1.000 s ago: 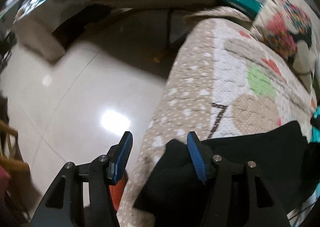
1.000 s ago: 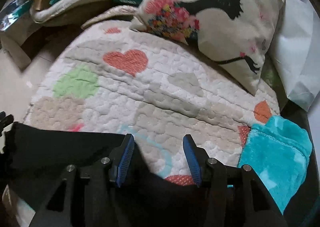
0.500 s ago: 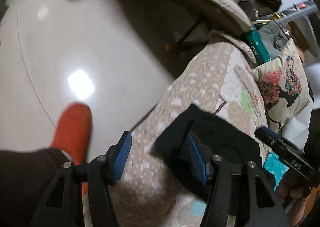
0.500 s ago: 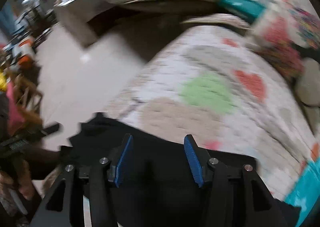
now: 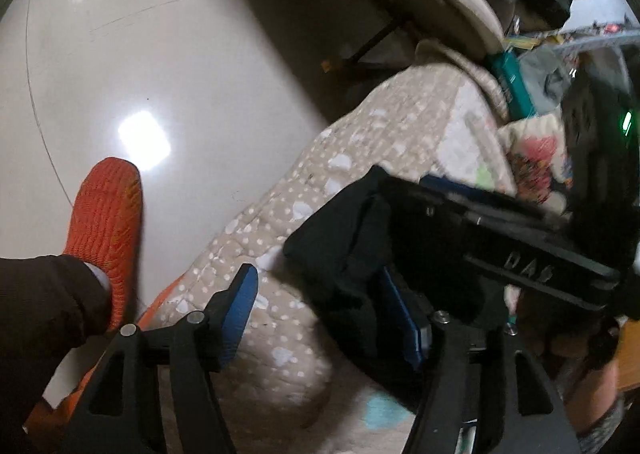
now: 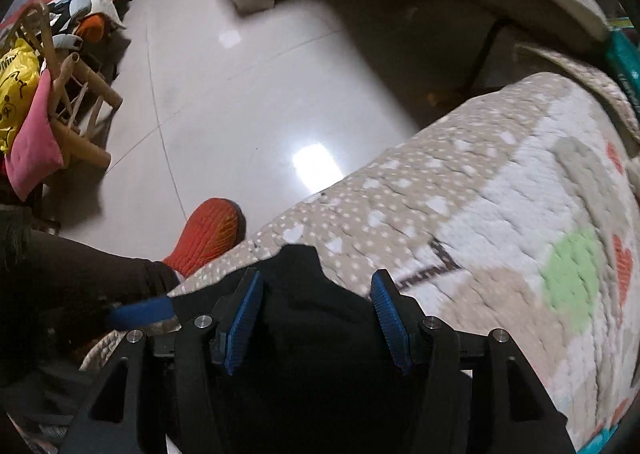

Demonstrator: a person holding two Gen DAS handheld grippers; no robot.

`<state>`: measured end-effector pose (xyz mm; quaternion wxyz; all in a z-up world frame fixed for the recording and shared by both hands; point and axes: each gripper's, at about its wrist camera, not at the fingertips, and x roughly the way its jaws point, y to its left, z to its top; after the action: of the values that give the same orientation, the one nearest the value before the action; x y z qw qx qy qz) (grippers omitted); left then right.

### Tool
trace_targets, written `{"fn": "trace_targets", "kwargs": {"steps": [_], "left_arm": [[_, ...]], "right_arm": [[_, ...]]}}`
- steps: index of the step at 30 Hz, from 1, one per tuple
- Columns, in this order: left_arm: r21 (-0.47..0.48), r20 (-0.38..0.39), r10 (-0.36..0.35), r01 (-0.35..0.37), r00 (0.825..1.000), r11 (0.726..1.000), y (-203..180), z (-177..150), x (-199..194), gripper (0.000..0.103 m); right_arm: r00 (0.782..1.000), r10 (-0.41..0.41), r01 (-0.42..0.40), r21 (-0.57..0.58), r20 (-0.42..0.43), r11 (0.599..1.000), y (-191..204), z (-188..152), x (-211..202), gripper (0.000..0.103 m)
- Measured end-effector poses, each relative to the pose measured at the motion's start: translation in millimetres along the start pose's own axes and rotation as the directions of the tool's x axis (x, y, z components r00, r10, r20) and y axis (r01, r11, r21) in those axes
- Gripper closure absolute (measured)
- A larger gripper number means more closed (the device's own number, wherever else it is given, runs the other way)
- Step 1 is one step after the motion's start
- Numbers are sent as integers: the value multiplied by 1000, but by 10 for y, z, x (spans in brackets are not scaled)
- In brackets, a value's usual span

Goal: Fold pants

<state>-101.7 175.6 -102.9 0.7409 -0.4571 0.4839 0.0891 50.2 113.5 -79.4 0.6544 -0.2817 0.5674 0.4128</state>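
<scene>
Both tongs have swung toward the bed's (image 6: pixel 460 213) edge; left tongs (image 5: pixel 324 314) and right tongs (image 6: pixel 316 318) are gaping over the black pants (image 5: pixel 344 238), likely needing to clench on the corner for the next fold.

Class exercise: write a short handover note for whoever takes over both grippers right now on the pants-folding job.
Left gripper: open, at the bed's edge; black pants bunch against its right finger, not clamped.
Right gripper: open, jaws either side of the pants, nothing pinched.
Pants: a bunched dark heap near the edge of the patterned quilt, the floor below.
Done: how many folds are in cannot be told.
Left: probably check the heap, then square and flatten it, keeping it from sliding off the edge.
</scene>
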Motion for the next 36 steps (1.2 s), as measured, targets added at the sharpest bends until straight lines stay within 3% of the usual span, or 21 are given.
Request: {"fn": "trace_targets", "kwargs": {"steps": [3,6,7,8,9,12,23,30,36], "left_arm": [[12,-14,51,-51,999,999,1,-27,91,31],[30,-14,69,-68,998,997,-22,-25,107,30],[32,-17,66,-66,998,997,-22,-26,102,34],[35,-25,46,-45,999,998,-26,-20,96,40],[42,-32,25,-23,999,999,-24,-20,73,52],[100,-34,-17,20,999,995,-133,-8,1,84],[161,-12,-109,110,994,981,-417,-72,-195,88],[281,-47,-245,248,968,927,-931,-283,-228,88],[440,-121,-297,320,947,839,-1616,-638,-47,88]], "right_arm": [[999,16,-17,-25,-35,1000,45,50,114,37],[999,7,-9,-57,-38,998,140,59,163,36],[999,0,-3,-70,-41,998,171,47,170,38],[999,-13,9,-90,-43,996,220,35,177,55],[998,-22,17,-104,-50,994,267,24,191,66],[998,-52,47,-124,-37,991,322,5,153,76],[992,-74,80,-49,99,996,242,-161,-437,79],[970,-99,84,75,224,994,-81,-538,-946,79],[943,-127,46,258,308,965,-705,-1219,-1311,79]]}}
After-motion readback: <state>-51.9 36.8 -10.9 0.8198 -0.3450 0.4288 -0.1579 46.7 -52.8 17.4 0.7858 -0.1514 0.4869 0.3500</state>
